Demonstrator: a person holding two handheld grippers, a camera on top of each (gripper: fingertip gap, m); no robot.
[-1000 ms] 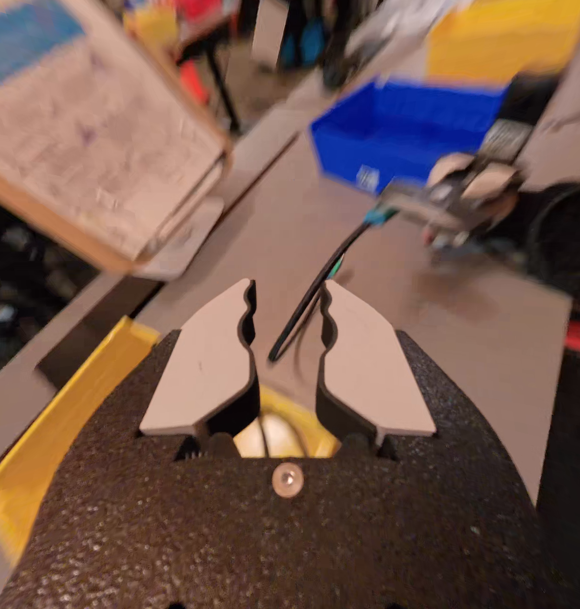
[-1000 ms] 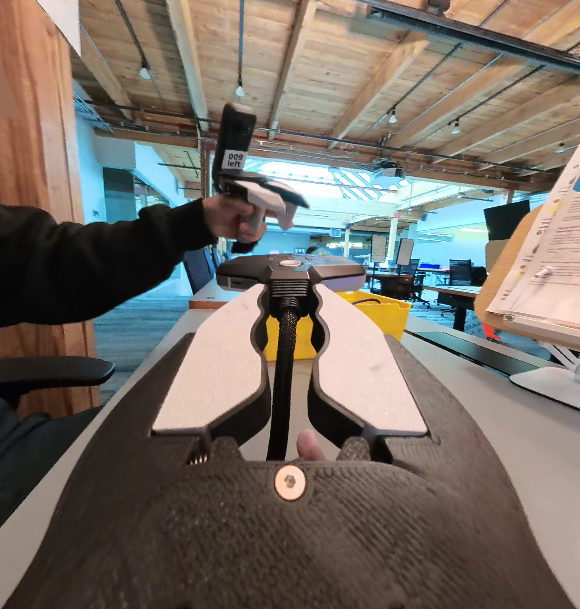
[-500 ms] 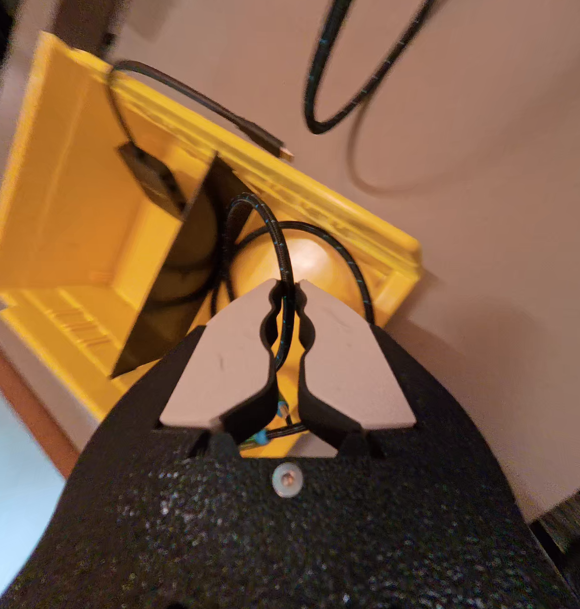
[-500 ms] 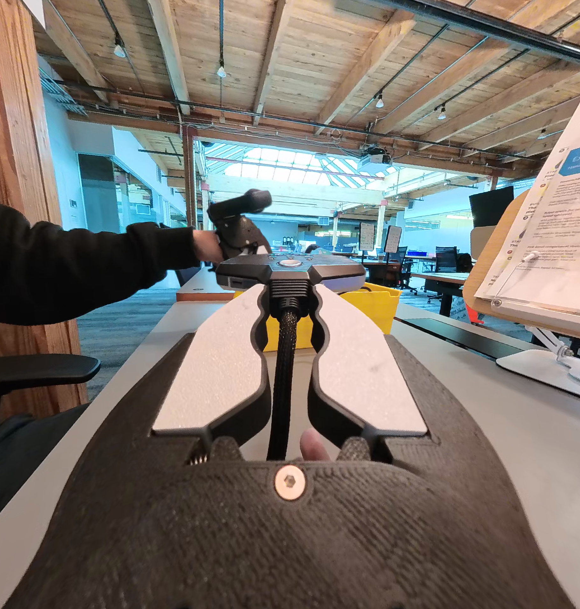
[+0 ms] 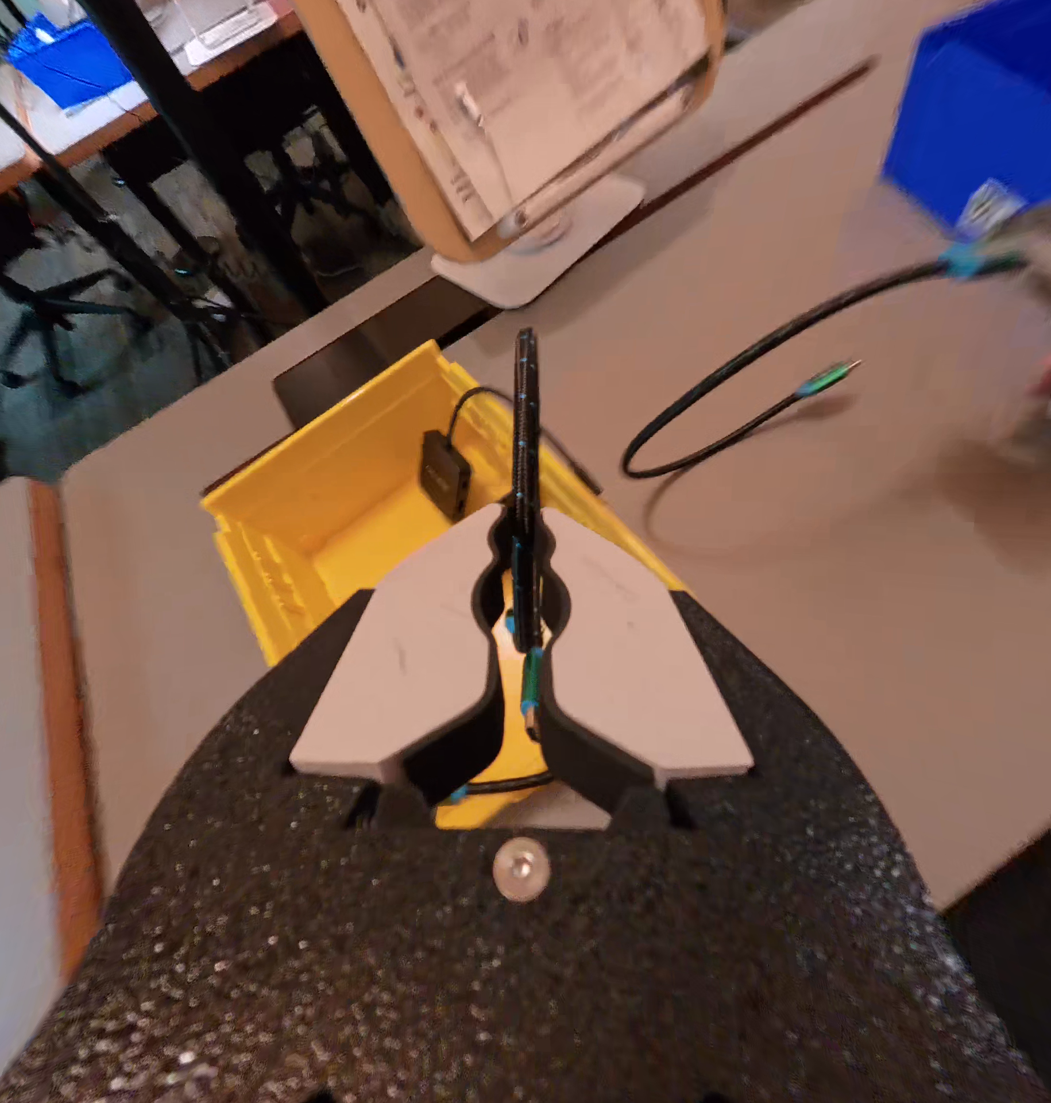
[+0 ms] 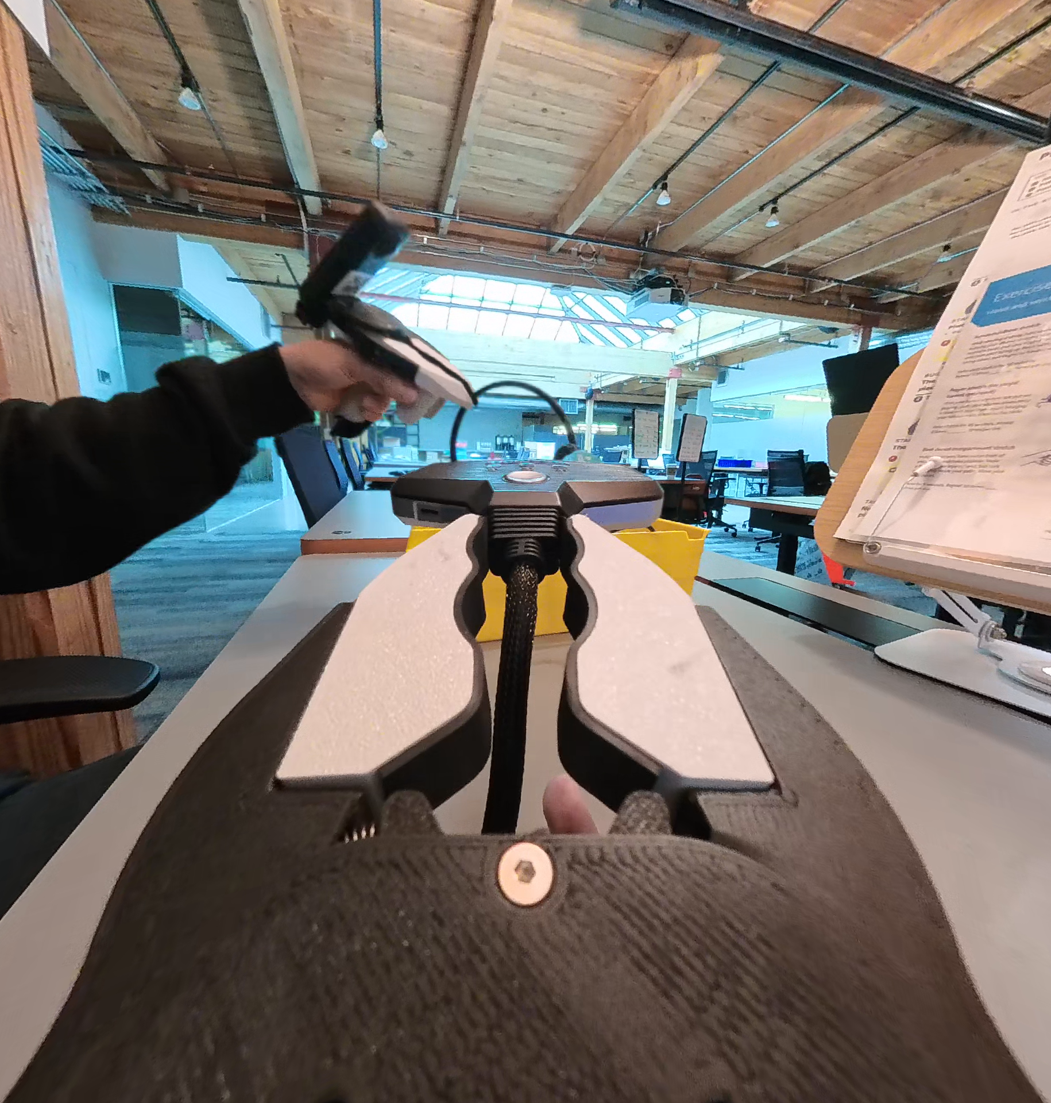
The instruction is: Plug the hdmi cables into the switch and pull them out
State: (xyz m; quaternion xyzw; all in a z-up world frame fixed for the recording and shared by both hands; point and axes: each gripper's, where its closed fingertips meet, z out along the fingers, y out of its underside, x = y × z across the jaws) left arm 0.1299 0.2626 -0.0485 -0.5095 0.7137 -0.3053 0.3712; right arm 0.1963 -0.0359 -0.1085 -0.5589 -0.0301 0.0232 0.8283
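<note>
In the left wrist view my left gripper (image 5: 523, 520) is shut on a black braided cable (image 5: 526, 418) above the yellow bin (image 5: 332, 513). The cable loops up past the fingertips, and its green plug (image 5: 532, 686) hangs between the fingers. In the right wrist view my right gripper (image 6: 523, 528) is shut on a black HDMI plug (image 6: 523, 525) seated in the dark switch (image 6: 526, 482). The left gripper (image 6: 445, 382) also shows there, raised at the left with a cable loop (image 6: 511, 397). A second cable (image 5: 720, 418) lies on the table.
A small black adapter (image 5: 445, 477) sits in the yellow bin. A document stand (image 5: 511, 119) is at the table's far side and also shows in the right wrist view (image 6: 988, 418). A blue bin (image 5: 988, 107) is at the right. A black-sleeved arm (image 6: 123, 453) reaches in.
My left gripper went down into the yellow bin, shut on the braided cable, and has now risen with it. My right gripper has stayed shut on the plug in the switch.
</note>
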